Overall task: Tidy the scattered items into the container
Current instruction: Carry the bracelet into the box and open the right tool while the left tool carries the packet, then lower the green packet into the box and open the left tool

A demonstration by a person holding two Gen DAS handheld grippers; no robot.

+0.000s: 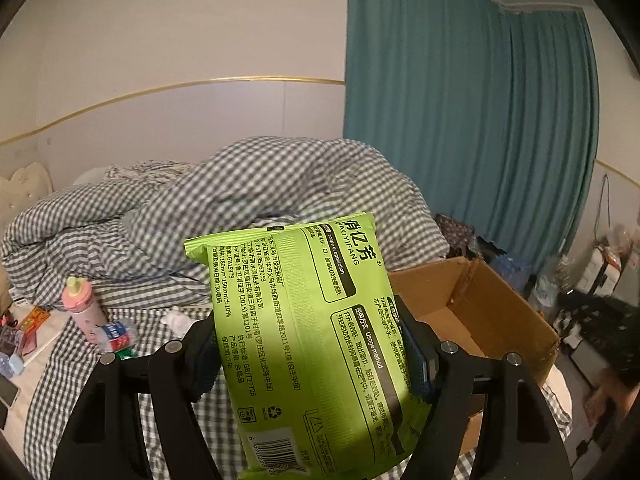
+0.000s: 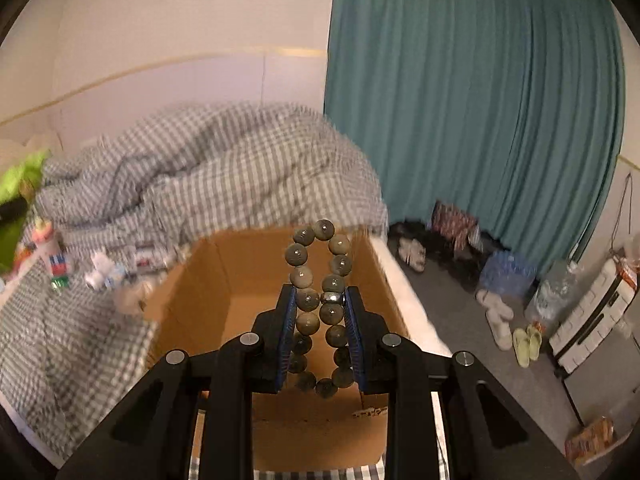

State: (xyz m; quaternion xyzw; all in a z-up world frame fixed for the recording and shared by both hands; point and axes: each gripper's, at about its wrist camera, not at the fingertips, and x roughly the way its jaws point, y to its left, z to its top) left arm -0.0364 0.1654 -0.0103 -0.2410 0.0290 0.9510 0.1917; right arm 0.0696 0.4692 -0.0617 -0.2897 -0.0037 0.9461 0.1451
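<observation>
Left wrist view: the left gripper (image 1: 310,354), jaws spread wide, clamps a lime-green wet-wipes pack (image 1: 308,332) above the checked bedding (image 1: 224,200), with the open cardboard box (image 1: 500,304) just to its right. Right wrist view: the right gripper (image 2: 320,300), nearly closed, pinches a beaded bracelet (image 2: 320,276) directly over the box (image 2: 248,280), whose floor looks bare.
</observation>
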